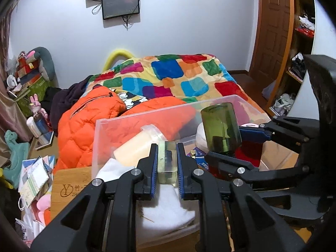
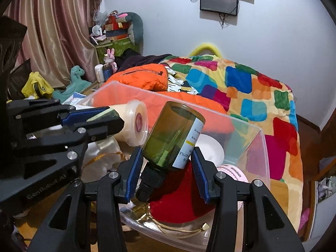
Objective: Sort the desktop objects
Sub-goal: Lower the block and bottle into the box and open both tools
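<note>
Here, green bottle (image 2: 174, 134) between right tongs (image 2: 167, 168).

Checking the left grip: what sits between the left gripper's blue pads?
A small clear rectangular block, clamped by the left gripper, in the left wrist view.

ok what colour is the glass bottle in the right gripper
Olive green, with a black cap and white label: the glass bottle in the right gripper, best seen in the right wrist view.

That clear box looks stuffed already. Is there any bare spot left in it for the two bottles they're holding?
Hardly. The clear bin holds a red cloth, white plate, pink item and white fabric. The only bare floor showing is a sliver at the far right corner, between plate and wall. The wooden board left of the bin looks freer.
</note>
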`<state>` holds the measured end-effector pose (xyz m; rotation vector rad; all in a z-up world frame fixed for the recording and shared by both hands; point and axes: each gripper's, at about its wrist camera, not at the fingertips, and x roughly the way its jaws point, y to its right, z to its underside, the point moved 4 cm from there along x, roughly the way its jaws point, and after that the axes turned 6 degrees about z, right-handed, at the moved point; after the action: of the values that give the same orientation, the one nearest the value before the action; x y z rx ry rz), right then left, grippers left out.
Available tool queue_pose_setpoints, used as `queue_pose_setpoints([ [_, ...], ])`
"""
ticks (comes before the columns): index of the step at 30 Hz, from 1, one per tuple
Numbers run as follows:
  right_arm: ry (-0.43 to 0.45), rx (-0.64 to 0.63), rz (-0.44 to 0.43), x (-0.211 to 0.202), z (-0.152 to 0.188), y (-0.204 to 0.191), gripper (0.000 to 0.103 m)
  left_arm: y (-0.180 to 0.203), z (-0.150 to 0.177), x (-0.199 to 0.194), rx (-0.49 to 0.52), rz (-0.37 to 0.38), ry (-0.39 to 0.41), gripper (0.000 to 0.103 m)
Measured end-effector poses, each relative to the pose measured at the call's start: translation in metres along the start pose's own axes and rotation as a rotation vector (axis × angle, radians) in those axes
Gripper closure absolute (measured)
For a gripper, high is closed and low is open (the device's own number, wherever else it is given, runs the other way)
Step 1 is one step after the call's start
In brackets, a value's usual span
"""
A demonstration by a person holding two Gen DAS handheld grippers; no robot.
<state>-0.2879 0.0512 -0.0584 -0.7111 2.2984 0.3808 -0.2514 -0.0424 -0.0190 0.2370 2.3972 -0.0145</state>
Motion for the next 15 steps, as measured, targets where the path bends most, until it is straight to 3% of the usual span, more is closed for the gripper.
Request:
queue_pose_setpoints([
  [15,-0.013,0.091,-0.096,0.006,0.014,0.012,0.058,-0.002,0.012,0.007,-0.012,0.016,-0.007,0.088],
])
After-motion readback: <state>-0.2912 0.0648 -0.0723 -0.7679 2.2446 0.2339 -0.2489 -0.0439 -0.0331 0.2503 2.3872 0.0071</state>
